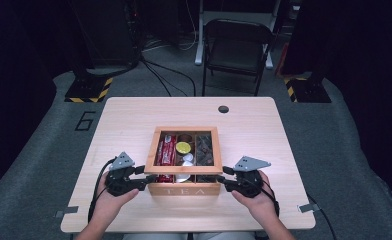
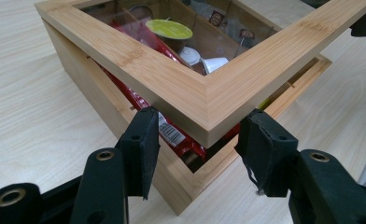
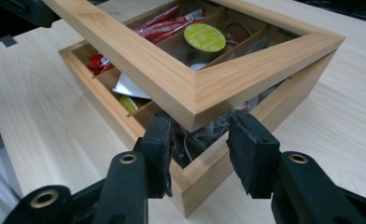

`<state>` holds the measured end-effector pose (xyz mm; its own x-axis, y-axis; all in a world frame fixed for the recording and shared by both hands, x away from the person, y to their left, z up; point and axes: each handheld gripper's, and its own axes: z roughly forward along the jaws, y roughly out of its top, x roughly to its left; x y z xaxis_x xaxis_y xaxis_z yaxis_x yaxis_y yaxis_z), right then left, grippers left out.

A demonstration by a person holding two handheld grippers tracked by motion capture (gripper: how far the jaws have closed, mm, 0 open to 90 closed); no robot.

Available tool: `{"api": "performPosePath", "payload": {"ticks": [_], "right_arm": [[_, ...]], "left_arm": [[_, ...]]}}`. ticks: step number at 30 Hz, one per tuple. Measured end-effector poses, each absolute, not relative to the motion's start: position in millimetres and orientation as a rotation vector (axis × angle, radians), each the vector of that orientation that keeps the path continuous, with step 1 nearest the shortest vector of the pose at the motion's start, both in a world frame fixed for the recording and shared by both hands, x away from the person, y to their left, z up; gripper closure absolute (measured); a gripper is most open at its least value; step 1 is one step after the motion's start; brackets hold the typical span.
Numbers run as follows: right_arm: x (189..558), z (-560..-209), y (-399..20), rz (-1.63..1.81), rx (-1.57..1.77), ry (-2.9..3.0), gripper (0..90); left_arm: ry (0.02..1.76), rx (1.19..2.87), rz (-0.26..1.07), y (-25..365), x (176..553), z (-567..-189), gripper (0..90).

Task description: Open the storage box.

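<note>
Wooden tea box (image 1: 184, 189) sits near the middle of the bench (image 1: 129, 115), front face lettered TEA toward the person. The work in hand appears to be opening its glass-paned lid (image 2: 204, 95).

Progress: lid is partly raised at the front. Both gripper views show a clear gap between the lid frame and the box rim at the near corners; the back edge looks still down, presumably on hinges, though those are not visible. Contents show through the gap and the pane: red sachets (image 2: 174, 135), a capsule with a yellow-green top (image 3: 204, 36), small white pods (image 2: 214, 63), dark bags in the right compartment (image 1: 204, 148). Judged as early to mid opening: the lift has begun, the swing fully back is left to do.

Left tongs (image 2: 197, 140): jaws part open, straddling the near left corner of the lid. The pads stand beside the corner's two faces; whether they actually press the wood cannot be told from this angle.

Right tongs (image 3: 200, 147): jaws narrower, set just under and around the near right corner of the lid, at the gap. They look to be bearing on or lifting the frame, but firm contact cannot be confirmed.

Pose: left hand (image 1: 115, 197) and right hand (image 1: 258, 197) lie low at either front corner of the box, forearms coming in from the bench's near edge, tongs pointing inward toward each other, roughly level and symmetric.
</note>
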<state>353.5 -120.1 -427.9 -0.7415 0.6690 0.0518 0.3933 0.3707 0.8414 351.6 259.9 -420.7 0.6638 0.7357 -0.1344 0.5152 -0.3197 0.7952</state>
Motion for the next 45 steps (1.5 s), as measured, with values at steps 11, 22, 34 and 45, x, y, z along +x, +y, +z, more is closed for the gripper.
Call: {"api": "performPosePath", "payload": {"ticks": [11, 22, 34, 45], "right_arm": [[366.4, -400.3, -120.3, 1.311, 0.918, 2.345, 56.1], [379.3, -375.8, -120.3, 1.318, 0.949, 2.354, 56.0], [393.7, -349.7, -114.9, 1.285, 0.927, 2.320, 55.6], [410.7, -334.3, -112.3, 1.311, 0.917, 2.286, 52.3]], "left_arm": [[0.996, 1.971, 0.355, 259.2, 359.1, -397.4, 44.1], [0.950, 1.991, 0.409, 258.5, 370.4, -374.2, 44.2], [0.912, 2.021, 0.482, 253.8, 386.6, -346.8, 45.5], [0.928, 1.971, 0.438, 258.0, 406.2, -331.5, 46.4]]}}
